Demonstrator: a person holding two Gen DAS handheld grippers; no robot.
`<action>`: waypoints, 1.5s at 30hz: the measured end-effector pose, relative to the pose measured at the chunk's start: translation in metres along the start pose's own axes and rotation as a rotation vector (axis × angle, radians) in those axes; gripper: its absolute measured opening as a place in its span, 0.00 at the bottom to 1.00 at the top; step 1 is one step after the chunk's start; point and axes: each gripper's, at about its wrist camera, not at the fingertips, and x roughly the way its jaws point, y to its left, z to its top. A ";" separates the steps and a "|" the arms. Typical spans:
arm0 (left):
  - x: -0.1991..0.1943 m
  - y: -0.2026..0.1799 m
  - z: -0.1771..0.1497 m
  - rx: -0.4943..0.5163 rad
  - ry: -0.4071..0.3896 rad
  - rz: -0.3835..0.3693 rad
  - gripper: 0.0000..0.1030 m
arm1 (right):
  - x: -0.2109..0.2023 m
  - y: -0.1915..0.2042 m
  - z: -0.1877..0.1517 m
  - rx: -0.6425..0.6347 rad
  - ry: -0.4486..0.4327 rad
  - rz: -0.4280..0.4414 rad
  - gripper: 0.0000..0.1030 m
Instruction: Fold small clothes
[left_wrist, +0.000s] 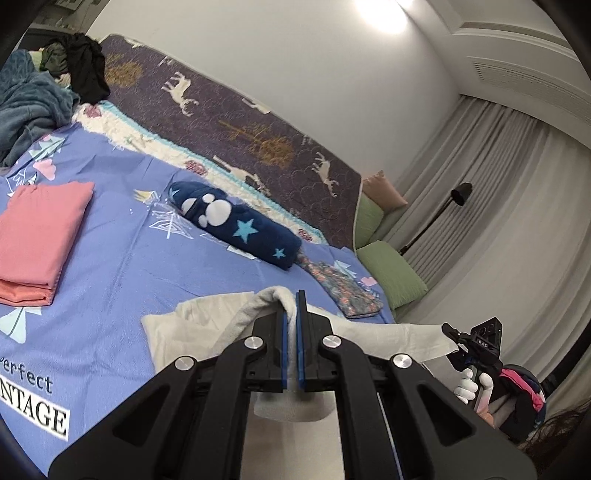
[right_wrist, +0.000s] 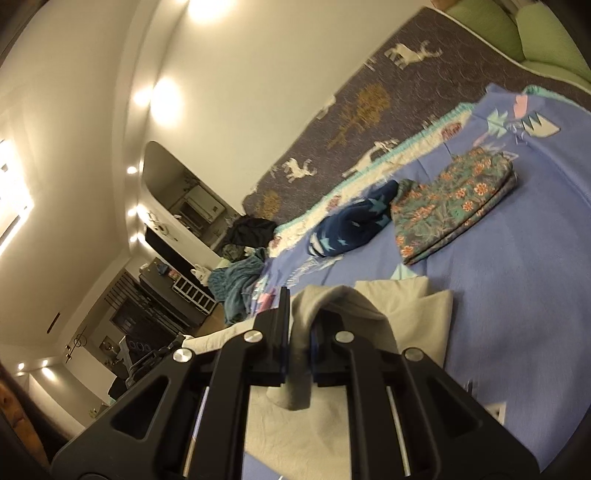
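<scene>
A white fleece garment (left_wrist: 207, 321) lies partly on the blue bedspread (left_wrist: 122, 266) and is lifted at both near corners. My left gripper (left_wrist: 291, 306) is shut on a fold of it. My right gripper (right_wrist: 299, 314) is shut on another fold of the same garment (right_wrist: 406, 317), which drapes over the right finger. The right gripper also shows in the left wrist view (left_wrist: 458, 339), at the garment's right corner, held by a white-gloved hand.
A folded pink garment (left_wrist: 37, 236) lies at the left. A rolled navy star blanket (left_wrist: 236, 225) and a folded floral cloth (right_wrist: 450, 206) lie beyond. A pile of unfolded clothes (left_wrist: 44, 85) sits at the bed's far end. Green cushions (left_wrist: 391, 273) line the right side.
</scene>
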 end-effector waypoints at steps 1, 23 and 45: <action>0.011 0.008 0.004 -0.015 0.012 0.010 0.03 | 0.010 -0.007 0.004 0.010 0.010 -0.011 0.10; 0.081 0.056 -0.024 -0.073 0.240 0.146 0.36 | 0.074 -0.066 -0.013 0.056 0.181 -0.253 0.34; 0.112 0.080 0.021 -0.097 0.158 0.155 0.44 | 0.115 -0.078 0.024 0.041 0.164 -0.329 0.39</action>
